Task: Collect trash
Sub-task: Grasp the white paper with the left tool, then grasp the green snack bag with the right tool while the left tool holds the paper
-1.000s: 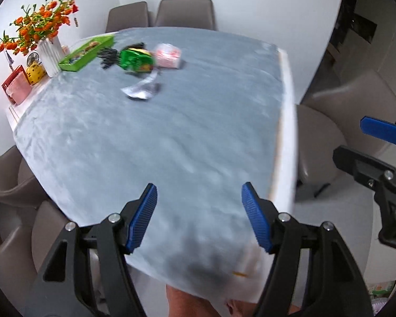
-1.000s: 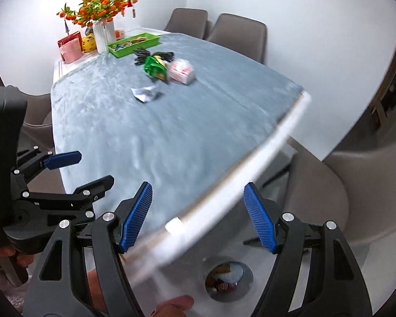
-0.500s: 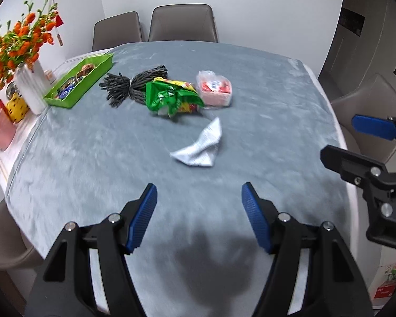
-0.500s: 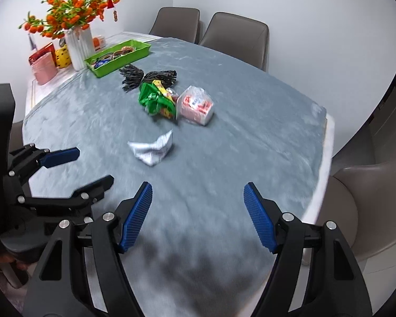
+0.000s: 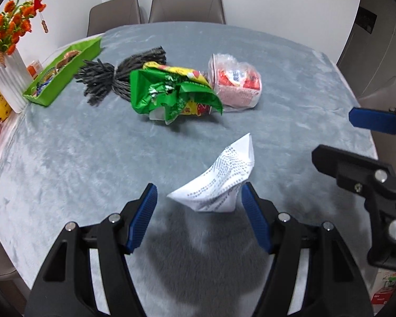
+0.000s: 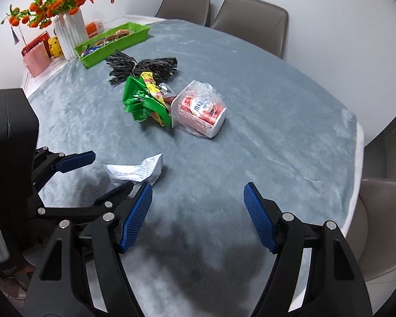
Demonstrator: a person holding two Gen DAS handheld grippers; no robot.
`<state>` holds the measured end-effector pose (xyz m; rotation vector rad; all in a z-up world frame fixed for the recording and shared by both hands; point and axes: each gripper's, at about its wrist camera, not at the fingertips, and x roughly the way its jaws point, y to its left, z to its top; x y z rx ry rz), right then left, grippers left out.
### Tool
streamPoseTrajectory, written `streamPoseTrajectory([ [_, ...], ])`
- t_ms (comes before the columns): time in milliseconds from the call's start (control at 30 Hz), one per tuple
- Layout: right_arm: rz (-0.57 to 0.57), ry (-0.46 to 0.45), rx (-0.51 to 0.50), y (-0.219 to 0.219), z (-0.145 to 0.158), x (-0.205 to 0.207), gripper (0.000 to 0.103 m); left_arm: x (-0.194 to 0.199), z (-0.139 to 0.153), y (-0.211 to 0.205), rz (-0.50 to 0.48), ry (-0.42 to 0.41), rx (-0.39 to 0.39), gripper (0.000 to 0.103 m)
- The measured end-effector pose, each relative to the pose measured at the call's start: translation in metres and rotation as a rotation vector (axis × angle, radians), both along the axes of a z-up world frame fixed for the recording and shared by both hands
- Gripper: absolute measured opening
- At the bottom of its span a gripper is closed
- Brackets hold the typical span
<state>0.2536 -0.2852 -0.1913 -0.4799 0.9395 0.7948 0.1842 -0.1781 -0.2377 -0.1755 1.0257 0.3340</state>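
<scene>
Bright even light, soft shadows below, fisheye-bent edges, slight blur

No legible text anywhere. Crumpled receipt (image 5: 219, 182) shows rows of print, too blurred to read; clear bag w/ red-white pack (image 6: 199, 109) carries lettering, possibly a brand, unreadable.

Clearance over counter (image 5: 66, 163)
We note bare cloth around the crumpled receipt (image 5: 219, 182); green wrapper (image 5: 171, 92), plastic bag (image 5: 236, 84) and grey tassel (image 5: 118, 76) crowd the far middle.
</scene>
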Motion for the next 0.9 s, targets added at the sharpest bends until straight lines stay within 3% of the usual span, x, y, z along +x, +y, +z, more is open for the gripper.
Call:
streamPoseTrajectory([
  [67,0.007,0.005,-0.003,0.004,-0.003,0.006,0.069,0.005,-0.006,0.001,-0.003,0.008,-0.012,0.053],
  [133,0.011,0.010,-0.002,0.007,-0.005,0.011,0.069,0.010,-0.011,0.003,-0.010,0.017,-0.040,0.027],
  [200,0.017,0.014,-0.003,0.011,-0.007,0.015,0.069,0.012,-0.014,0.004,-0.018,0.014,-0.077,0.015],
  [333,0.039,0.011,-0.001,0.020,-0.005,0.018,0.069,0.011,-0.010,0.003,-0.035,-0.002,-0.059,0.012],
  [567,0.091,-0.006,0.013,0.047,-0.004,0.020,0.067,-0.006,0.004,0.023,0.024,-0.031,-0.067,0.011],
  [767,0.127,-0.026,0.002,0.082,-0.020,0.022,0.058,-0.028,0.014,0.048,0.093,-0.042,-0.061,0.011],
  [867,0.140,-0.042,-0.017,0.096,-0.030,0.024,0.051,-0.034,0.014,0.057,0.116,-0.041,-0.059,0.011],
  [900,0.143,-0.047,-0.022,0.100,-0.033,0.025,0.044,-0.035,0.014,0.059,0.122,-0.040,-0.057,0.011],
])
